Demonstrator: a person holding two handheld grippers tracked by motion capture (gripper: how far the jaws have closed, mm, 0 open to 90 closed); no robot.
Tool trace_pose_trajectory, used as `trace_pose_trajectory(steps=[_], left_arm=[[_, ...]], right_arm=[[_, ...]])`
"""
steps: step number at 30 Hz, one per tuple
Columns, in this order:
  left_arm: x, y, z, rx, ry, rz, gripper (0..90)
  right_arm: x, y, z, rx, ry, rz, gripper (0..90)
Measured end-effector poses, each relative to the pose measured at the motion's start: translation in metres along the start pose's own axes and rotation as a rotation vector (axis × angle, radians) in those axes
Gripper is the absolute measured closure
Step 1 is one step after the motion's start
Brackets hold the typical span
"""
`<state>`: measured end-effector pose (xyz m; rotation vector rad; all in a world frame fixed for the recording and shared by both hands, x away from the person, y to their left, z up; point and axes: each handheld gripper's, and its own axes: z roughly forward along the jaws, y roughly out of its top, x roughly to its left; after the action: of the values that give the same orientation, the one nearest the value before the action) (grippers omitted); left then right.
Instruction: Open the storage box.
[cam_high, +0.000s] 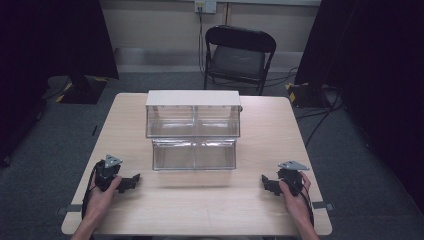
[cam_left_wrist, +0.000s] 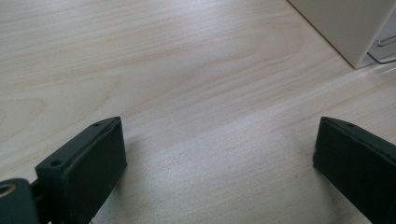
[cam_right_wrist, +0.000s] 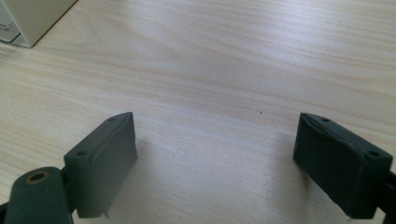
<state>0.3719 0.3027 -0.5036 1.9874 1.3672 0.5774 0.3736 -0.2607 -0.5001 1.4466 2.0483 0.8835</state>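
I hold my left gripper (cam_high: 131, 181) on the near left part of the wooden table (cam_high: 270, 130), and my right gripper (cam_high: 266, 183) on the near right part. Both rest low on the table top and point inward, toward each other, with a long bare stretch of wood between them. In the left gripper view my two black jaws stand wide apart and nothing is between them — I see there just the pale wood grain. In the right gripper view it is the same: the jaws are spread wide and hold nothing.

The clear drawer box (cam_high: 193, 130) stands in the middle of the table, well apart from both grippers and farther from me than they are. It has a white top and two levels of transparent drawers, the lower level coming more forward than the upper one. All drawers look pushed in. A white corner of this box shows at the upper right in the left gripper view (cam_left_wrist: 355, 28) and at the upper left in the right gripper view (cam_right_wrist: 32, 18).

Behind the table a black folding chair (cam_high: 239, 55) stands on the grey floor.
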Motion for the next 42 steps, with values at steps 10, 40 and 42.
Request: trace_pose_trajectory(steps=[10, 40, 42], left_arm=[[0.0, 0.0, 0.0, 0.0, 0.0, 0.0, 2.0], [0.0, 0.0, 0.0, 0.0, 0.0, 0.0, 2.0], [0.0, 0.0, 0.0, 0.0, 0.0, 0.0, 2.0]], right_arm=[[0.0, 0.0, 0.0, 0.002, 0.0, 0.001, 12.7], [0.028, 0.022, -0.021, -0.075, 0.131, -0.031, 14.3], [0.029, 0.023, -0.021, -0.077, 0.135, -0.035, 14.3]])
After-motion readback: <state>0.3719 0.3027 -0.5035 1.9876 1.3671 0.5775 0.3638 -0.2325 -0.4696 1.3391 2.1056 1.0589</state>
